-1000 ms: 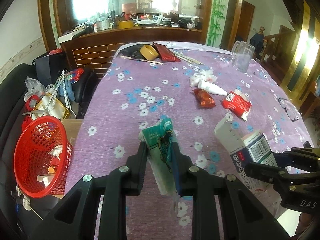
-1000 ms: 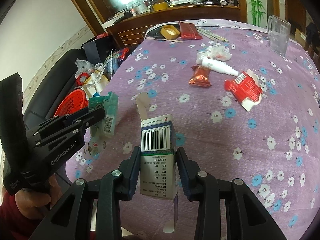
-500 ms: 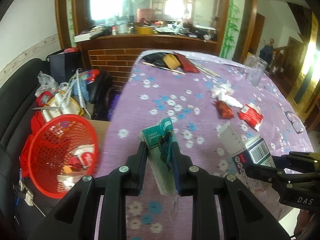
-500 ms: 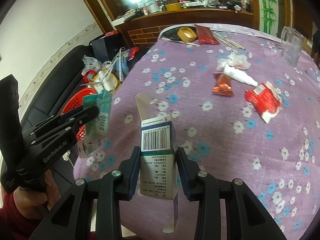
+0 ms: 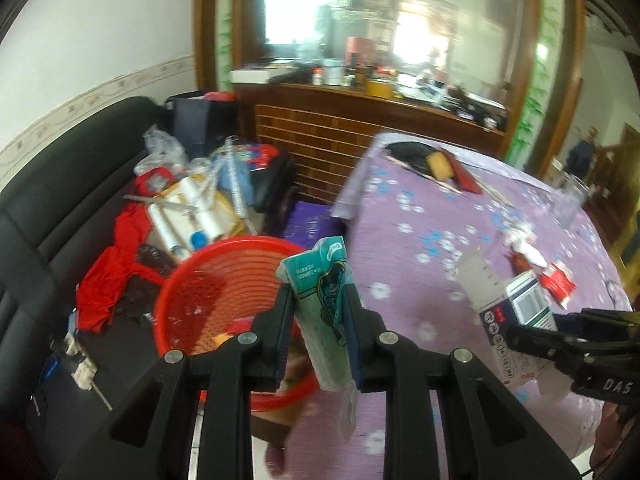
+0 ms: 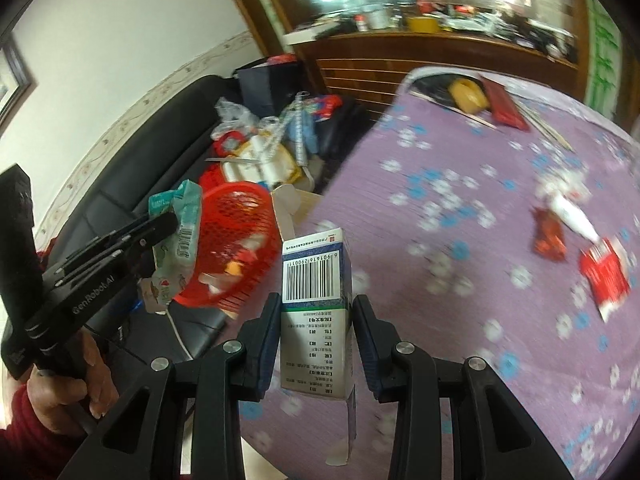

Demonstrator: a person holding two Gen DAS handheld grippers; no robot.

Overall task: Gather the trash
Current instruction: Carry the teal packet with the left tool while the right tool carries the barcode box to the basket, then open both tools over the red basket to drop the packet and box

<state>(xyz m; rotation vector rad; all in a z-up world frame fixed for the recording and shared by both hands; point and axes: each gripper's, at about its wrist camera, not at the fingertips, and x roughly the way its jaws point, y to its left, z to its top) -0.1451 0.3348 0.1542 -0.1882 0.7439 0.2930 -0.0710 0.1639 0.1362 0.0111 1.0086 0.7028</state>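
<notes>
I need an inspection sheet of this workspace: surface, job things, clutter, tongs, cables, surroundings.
Surface: table under a purple flowered cloth.
Job's things: green packet in the left tongs, at the red basket; box in the right tongs; red wrappers and a white tube lie on the table.
Clutter: tape roll, glass, heap of things on the sofa.
Tongs: both shut on their loads.
Cables: white cord below the basket.
Surroundings: black sofa, wooden counter.
</notes>
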